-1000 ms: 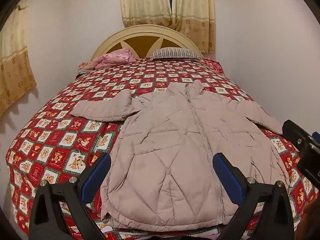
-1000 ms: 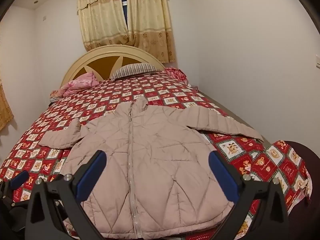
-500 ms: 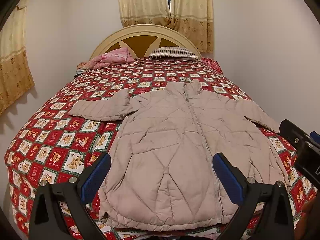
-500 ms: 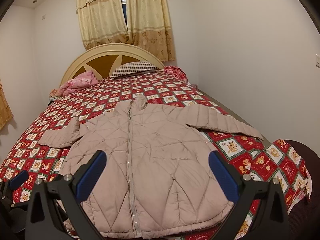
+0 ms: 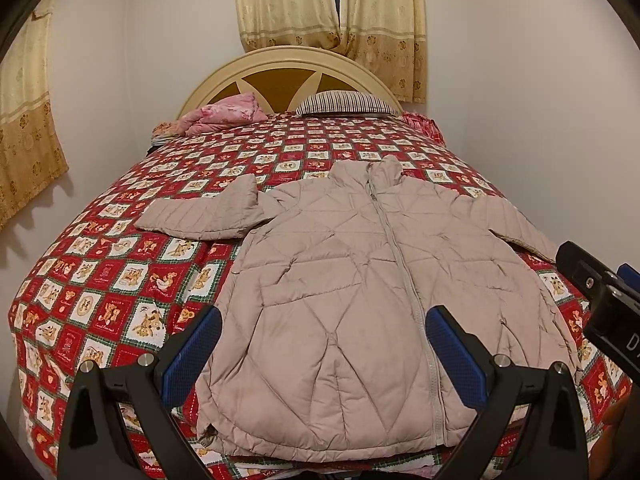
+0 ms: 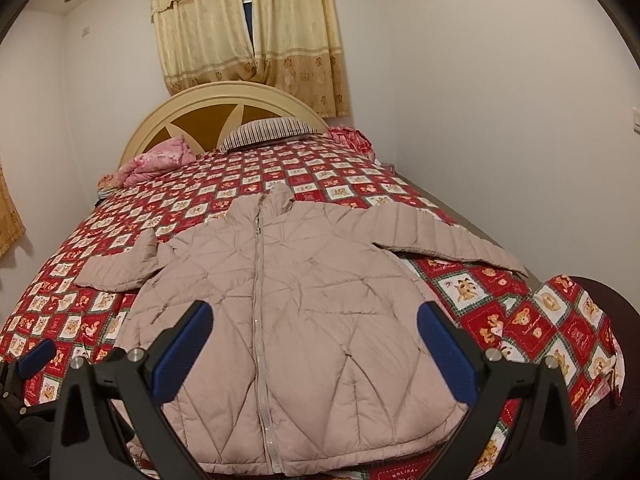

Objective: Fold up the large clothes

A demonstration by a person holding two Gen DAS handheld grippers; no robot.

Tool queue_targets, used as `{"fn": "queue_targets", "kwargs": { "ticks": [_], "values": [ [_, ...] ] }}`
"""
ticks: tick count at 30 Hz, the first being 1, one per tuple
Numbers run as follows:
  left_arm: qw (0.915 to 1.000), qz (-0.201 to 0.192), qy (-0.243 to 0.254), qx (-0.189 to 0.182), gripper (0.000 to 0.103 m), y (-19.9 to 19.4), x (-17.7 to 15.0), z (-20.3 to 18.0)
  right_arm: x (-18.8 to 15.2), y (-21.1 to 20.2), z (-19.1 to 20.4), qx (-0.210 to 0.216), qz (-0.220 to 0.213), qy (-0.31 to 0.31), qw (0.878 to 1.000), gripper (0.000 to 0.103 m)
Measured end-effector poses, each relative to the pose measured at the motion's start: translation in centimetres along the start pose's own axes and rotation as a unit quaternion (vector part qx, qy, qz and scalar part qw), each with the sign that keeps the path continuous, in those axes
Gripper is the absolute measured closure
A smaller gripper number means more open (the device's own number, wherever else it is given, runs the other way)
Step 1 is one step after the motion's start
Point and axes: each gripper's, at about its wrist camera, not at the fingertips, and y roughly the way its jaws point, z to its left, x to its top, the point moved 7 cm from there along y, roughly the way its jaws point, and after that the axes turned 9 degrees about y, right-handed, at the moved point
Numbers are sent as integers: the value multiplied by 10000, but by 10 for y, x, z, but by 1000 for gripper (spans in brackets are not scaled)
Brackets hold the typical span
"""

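A beige quilted puffer jacket [image 5: 348, 288] [image 6: 304, 304] lies face up and zipped on the bed, hem toward me, collar toward the headboard. Its left sleeve [image 5: 208, 216] is bent with the cuff folded back; its right sleeve [image 6: 440, 236] stretches toward the bed's right edge. My left gripper [image 5: 324, 354] hovers open above the hem, blue pads wide apart, holding nothing. My right gripper [image 6: 314, 352] is likewise open over the lower part of the jacket. The right gripper's body [image 5: 600, 304] shows at the right edge of the left wrist view.
A red patchwork bedspread [image 5: 120, 280] covers the bed. A pink blanket [image 5: 224, 114] and a striped pillow [image 5: 348, 104] lie by the cream headboard [image 5: 280, 68]. Walls stand close on the right [image 6: 500, 120] and left; curtains [image 6: 248, 32] hang behind.
Both grippers have pulled back and up slightly, so the jacket sits a little lower and farther in both views. The jacket has not moved; both grippers stay open.
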Motion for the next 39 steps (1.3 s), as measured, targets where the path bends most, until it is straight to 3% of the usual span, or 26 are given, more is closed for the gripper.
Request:
{"fn": "queue_targets", "kwargs": {
  "ticks": [20,27,32,39],
  "values": [
    [10000,51,59,11,1,4,-1,1,0,3,0,-1,73,34,10000,0],
    [9996,264,44,-25,1,39,-1,4,-1,17,-12,9,121,209,9997,0],
    [9994,261,214,-29,1,81,12,-1,9,48,-56,-161,310,773,9964,0],
    [9990,37,443,102,1,154,49,14,34,80,-163,-714,223,1701,9826,0]
  ]
}}
